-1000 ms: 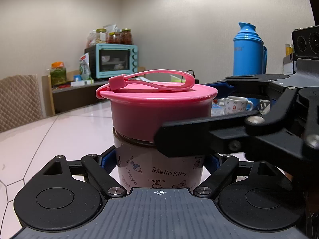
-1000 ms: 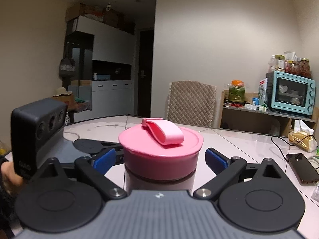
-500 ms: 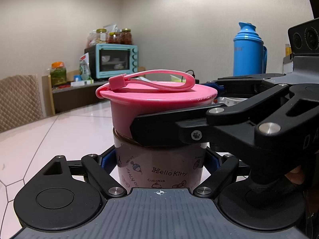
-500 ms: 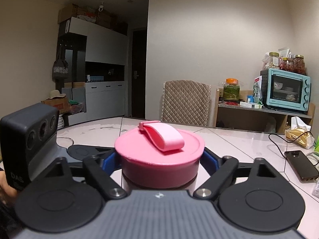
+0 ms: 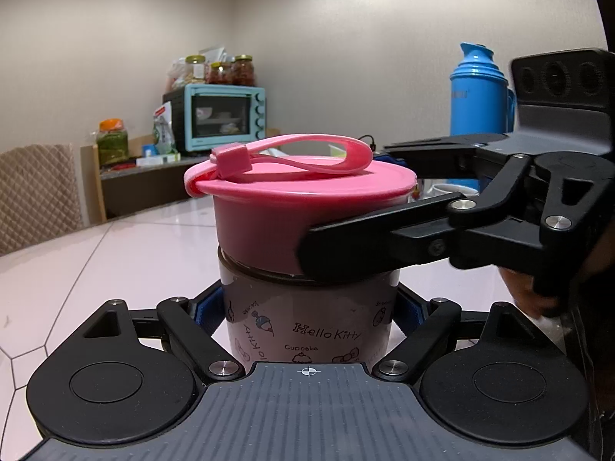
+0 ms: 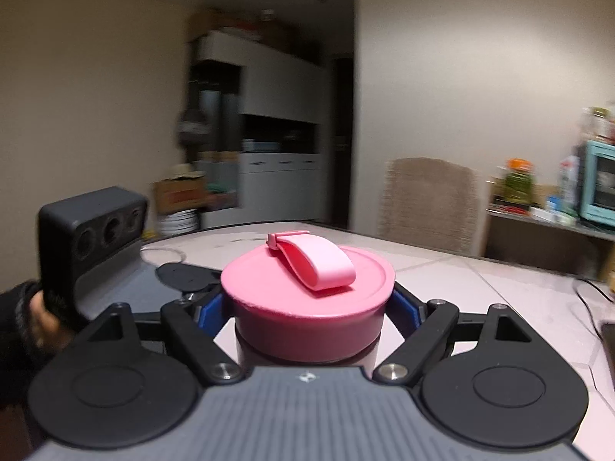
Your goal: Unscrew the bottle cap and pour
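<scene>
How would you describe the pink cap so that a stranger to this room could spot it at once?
Start at the pale tiled table, then find the Hello Kitty bottle standing on it. The pink cap sits on top of that bottle. No other object nearby is pink, and a flat pink strap loops across its top.

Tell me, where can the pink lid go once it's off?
Bare table lies left of the bottle, toward the chair. The right side is crowded: the right gripper clamps the lid, with a blue flask behind it.
</scene>
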